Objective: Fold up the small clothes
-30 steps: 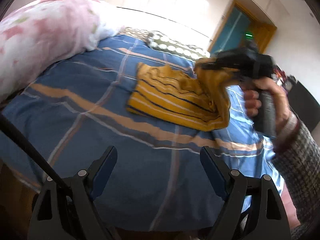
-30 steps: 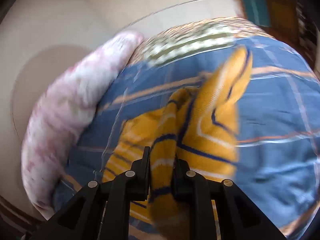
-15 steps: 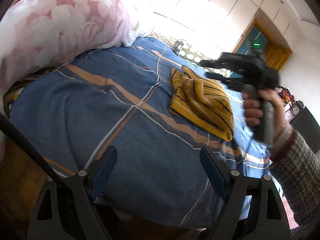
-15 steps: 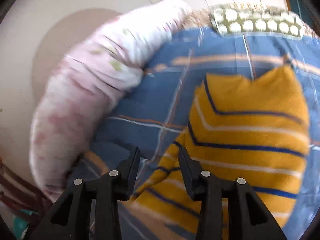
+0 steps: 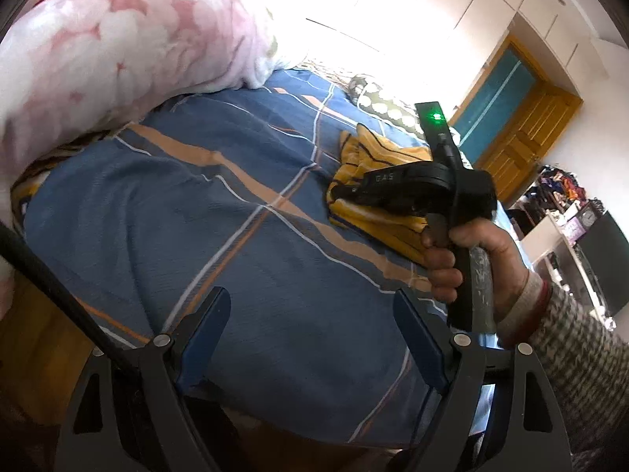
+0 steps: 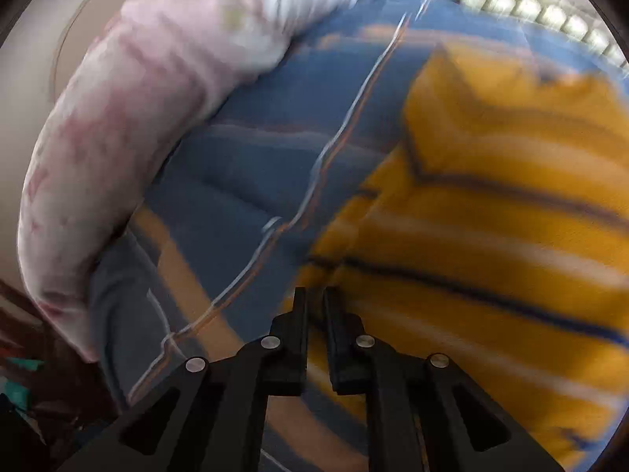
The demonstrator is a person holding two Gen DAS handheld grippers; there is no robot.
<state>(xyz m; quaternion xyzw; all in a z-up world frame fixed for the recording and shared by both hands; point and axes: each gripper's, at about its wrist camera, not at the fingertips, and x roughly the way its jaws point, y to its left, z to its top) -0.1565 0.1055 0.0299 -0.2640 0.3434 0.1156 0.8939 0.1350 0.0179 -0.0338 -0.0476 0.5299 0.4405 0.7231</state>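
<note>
The right gripper point(image 6: 314, 306) has its two black fingers drawn nearly together, only a thin slit between them, at the near left edge of the mustard-yellow knitted garment with navy and white stripes point(image 6: 491, 204); the view is smeared, so I cannot tell whether a fold of cloth sits in that slit or the tips merely hover at the hem. The left gripper point(image 5: 310, 338) hangs well back from the work with its blue-padded fingers spread wide and nothing between them, above the near part of the blue bedspread crossed by orange and white lines point(image 5: 196, 212). The garment lies in a roughly folded, still lumpy packet on the far right part of that bedspread, well apart from the left gripper; seen from the left wrist, the right gripper's body and the person's right hand point(image 5: 468, 263) on its handle cover the packet's near side. A bulky pink-and-white floral quilt point(image 5: 118, 47) is heaped along the left side of the bed, and a dark pillow with pale dots point(image 5: 377, 98) lies beyond the garment. To finish this fold well, I judge the right gripper should take only the top layer at the edge, lift it low and carry it straight across so the stripes line up, while the left comes forward to pin the opposite edge.
</note>
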